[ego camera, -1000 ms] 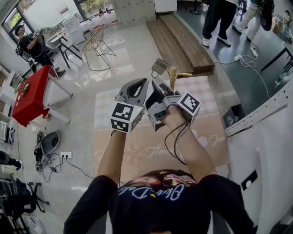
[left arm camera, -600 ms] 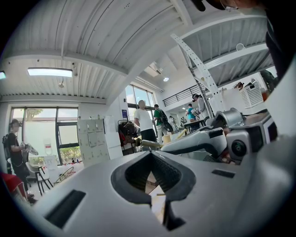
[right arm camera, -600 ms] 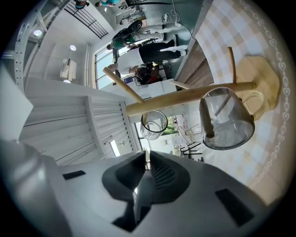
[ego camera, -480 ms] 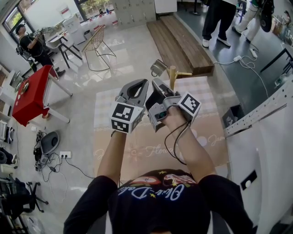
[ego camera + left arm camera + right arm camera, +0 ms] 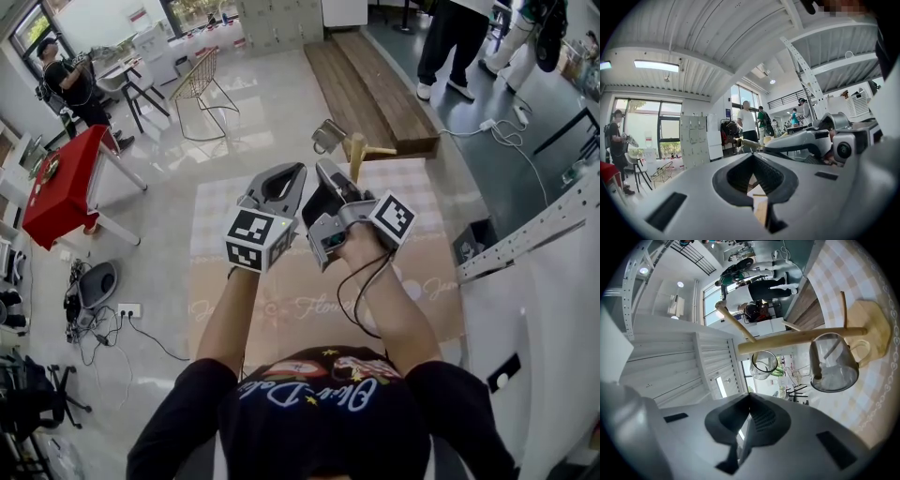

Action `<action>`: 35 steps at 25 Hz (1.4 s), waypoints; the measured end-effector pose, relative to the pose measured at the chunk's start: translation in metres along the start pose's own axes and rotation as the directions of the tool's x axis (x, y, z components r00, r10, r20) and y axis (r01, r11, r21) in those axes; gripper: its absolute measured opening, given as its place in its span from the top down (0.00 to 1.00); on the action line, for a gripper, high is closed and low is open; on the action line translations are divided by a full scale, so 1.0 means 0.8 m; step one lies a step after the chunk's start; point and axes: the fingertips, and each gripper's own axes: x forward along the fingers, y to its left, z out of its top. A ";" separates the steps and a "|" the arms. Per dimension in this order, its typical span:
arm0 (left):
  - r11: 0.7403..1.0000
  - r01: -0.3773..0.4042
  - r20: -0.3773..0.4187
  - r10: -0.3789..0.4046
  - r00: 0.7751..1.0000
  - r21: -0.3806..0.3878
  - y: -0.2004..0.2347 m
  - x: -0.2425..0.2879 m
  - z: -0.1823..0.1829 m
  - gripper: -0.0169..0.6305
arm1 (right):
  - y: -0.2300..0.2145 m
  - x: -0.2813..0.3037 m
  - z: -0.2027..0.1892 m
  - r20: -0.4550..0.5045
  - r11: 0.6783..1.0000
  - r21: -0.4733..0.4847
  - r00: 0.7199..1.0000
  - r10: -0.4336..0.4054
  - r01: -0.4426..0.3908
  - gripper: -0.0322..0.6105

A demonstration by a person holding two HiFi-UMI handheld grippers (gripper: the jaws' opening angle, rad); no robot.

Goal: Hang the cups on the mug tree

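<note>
A wooden mug tree (image 5: 354,155) stands on the checked cloth (image 5: 417,192) just beyond my two grippers. In the right gripper view its stem (image 5: 801,339) carries two glass cups on pegs, a large one (image 5: 833,363) near the base and a smaller one (image 5: 763,364) farther along. In the head view one cup (image 5: 327,136) shows left of the stem. My right gripper (image 5: 749,397) has just been closing and is shut with nothing between its jaws. My left gripper (image 5: 752,157) is also shut and empty, side by side with the right gripper (image 5: 325,178).
A wooden bench (image 5: 375,84) lies behind the cloth. People stand at the top right (image 5: 450,37) and far left (image 5: 61,89). A red table (image 5: 61,187) and a wire chair (image 5: 202,84) are to the left. A white perforated frame (image 5: 525,234) runs along the right.
Both grippers hold the same place in front of the mug tree. The head view has shifted slightly.
</note>
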 end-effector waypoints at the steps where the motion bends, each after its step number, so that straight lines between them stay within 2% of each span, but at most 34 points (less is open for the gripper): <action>1: 1.000 -0.001 0.000 0.001 1.000 -0.008 0.001 -0.001 -0.001 0.97 | 0.001 -0.001 0.000 -0.002 1.000 -0.009 1.000 0.005 -0.005 0.94; 11: 0.999 0.014 -0.012 -0.014 1.000 -0.028 -0.010 -0.009 -0.011 0.97 | 0.013 -0.013 -0.004 -0.056 0.990 -0.135 0.998 0.022 -0.030 0.94; 17: 0.991 0.064 0.022 -0.062 0.998 -0.117 -0.019 -0.013 -0.004 0.97 | 0.023 -0.018 -0.006 -0.088 0.967 -0.250 0.996 0.019 -0.041 0.94; 21: 0.994 0.057 0.003 -0.057 0.998 -0.089 -0.023 -0.015 -0.010 0.97 | 0.024 -0.023 -0.005 -0.124 0.922 -0.385 0.992 -0.002 -0.046 0.94; 24: 0.993 0.052 -0.006 -0.053 0.999 -0.103 -0.025 -0.017 -0.015 0.97 | 0.026 -0.026 -0.006 -0.146 0.877 -0.479 0.989 -0.027 -0.047 0.94; 29: 0.992 0.045 -0.021 -0.048 0.999 -0.114 -0.027 -0.019 -0.024 0.97 | 0.022 -0.032 -0.004 -0.166 0.834 -0.550 0.985 -0.047 -0.053 0.94; 32: 0.992 0.042 -0.028 -0.045 0.999 -0.123 -0.027 -0.018 -0.027 0.97 | 0.018 -0.035 -0.003 -0.168 0.833 -0.551 0.984 -0.055 -0.048 0.94; 33: 0.992 0.040 -0.030 -0.044 0.999 -0.121 -0.026 -0.018 -0.028 0.97 | 0.017 -0.036 -0.003 -0.170 0.822 -0.567 0.984 -0.061 -0.047 0.94; 35: 0.992 0.039 -0.036 -0.043 0.998 -0.117 -0.028 -0.019 -0.030 0.97 | 0.016 -0.038 -0.003 -0.181 0.770 -0.636 0.980 -0.079 -0.055 0.94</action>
